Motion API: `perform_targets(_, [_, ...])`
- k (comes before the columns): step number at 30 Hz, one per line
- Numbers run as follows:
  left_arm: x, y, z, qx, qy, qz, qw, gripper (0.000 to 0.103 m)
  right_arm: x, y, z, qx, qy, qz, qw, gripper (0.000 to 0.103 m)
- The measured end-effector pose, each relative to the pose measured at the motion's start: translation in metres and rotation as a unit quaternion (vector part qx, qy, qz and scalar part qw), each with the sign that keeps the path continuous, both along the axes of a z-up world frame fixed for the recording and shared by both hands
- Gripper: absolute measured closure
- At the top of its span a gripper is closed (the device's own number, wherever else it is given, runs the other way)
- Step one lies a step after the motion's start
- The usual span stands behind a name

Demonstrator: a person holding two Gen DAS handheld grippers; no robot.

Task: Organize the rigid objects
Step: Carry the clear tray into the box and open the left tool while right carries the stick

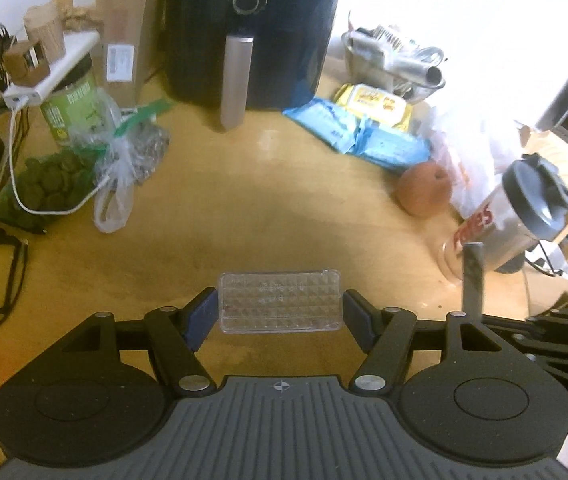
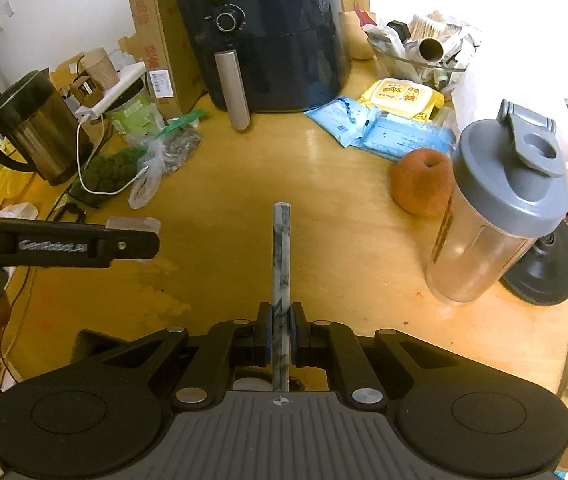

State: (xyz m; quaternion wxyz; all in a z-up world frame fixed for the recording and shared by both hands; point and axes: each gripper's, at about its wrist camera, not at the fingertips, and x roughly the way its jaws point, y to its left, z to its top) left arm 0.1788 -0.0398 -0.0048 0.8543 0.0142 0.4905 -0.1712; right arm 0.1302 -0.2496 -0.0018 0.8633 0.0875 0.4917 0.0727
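Observation:
My left gripper is shut on a clear, diamond-textured plastic case and holds it flat above the wooden table. It also shows from the side in the right wrist view, with the case's edge on top. My right gripper is shut on a thin marbled grey slab that stands on edge and points forward. The slab's tip shows in the left wrist view.
A black air fryer stands at the back. Blue and yellow wipe packs, an apple and a shaker bottle are on the right. A kettle, green can, bags and a white cable crowd the left.

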Motion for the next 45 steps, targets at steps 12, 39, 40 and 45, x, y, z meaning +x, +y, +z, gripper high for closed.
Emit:
perform_targets(12, [-0.031, 0.019, 0.015, -0.004, -0.002, -0.004, 1.0, 0.036, -0.013, 0.012, 0.005, 0.023, 0.002, 0.004, 1.0, 0.092])
perform_targets(39, [-0.116, 0.069, -0.003, -0.022, 0.053, -0.007, 0.9983, 0.036, -0.058, 0.021, 0.006, 0.035, 0.017, -0.002, 0.999, 0.092])
perform_targets(40, [-0.117, 0.067, -0.004, -0.022, 0.054, -0.01, 0.9983, 0.036, -0.06, 0.021, 0.006, 0.035, 0.017, -0.003, 0.999, 0.092])
perform_targets(45, [-0.127, 0.051, -0.005, -0.044, 0.053, -0.049, 0.9964, 0.036, -0.067, 0.021, 0.008, 0.034, 0.016, -0.009, 0.999, 0.092])
